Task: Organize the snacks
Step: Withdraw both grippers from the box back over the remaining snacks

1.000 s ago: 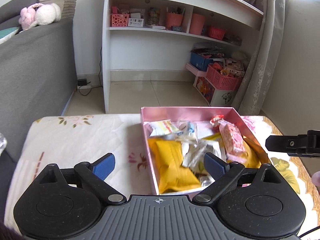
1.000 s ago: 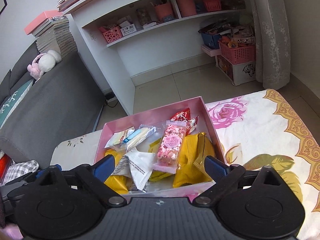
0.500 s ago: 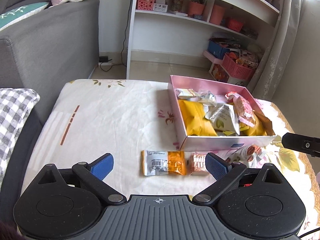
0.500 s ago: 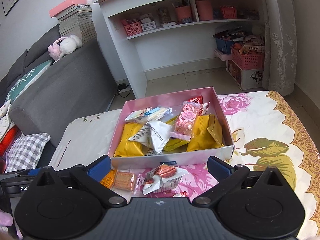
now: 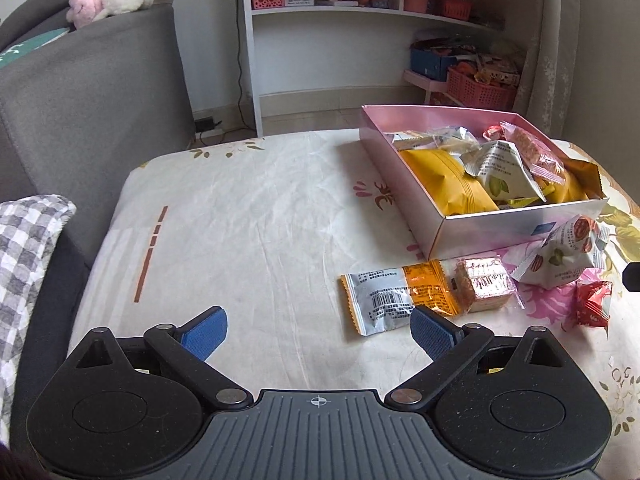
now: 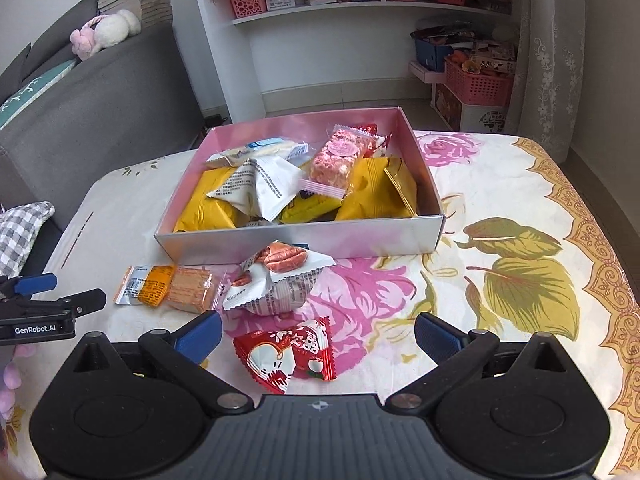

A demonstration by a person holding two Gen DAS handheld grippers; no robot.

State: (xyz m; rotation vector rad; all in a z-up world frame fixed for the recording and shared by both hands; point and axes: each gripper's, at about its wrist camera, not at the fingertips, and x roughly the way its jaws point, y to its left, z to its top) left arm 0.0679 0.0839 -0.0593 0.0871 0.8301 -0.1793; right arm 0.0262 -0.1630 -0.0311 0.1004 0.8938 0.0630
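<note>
A pink box [image 5: 496,227] [image 6: 280,246] full of snack packets stands on the flowered tablecloth. Three packets lie in front of it: an orange-and-silver cracker pack [image 5: 420,294] [image 6: 168,286], a white pecan packet [image 5: 560,256] [image 6: 280,276] and a small red packet [image 5: 594,308] [image 6: 290,354]. My left gripper [image 5: 318,334] is open and empty, just short of the cracker pack. My right gripper [image 6: 318,338] is open and empty, its fingers either side of the red packet, apart from it. The left gripper's tip [image 6: 52,298] shows at the left edge of the right wrist view.
A grey sofa [image 5: 80,92] with a checked cushion [image 5: 24,256] stands on the left. A white shelf unit [image 6: 360,20] and pink baskets [image 6: 478,80] stand behind the table. A curtain [image 6: 548,52] hangs at the right.
Both grippers have drawn back toward me and lower. The three loose packets in front of the box have come into view. Both grippers stay open.
</note>
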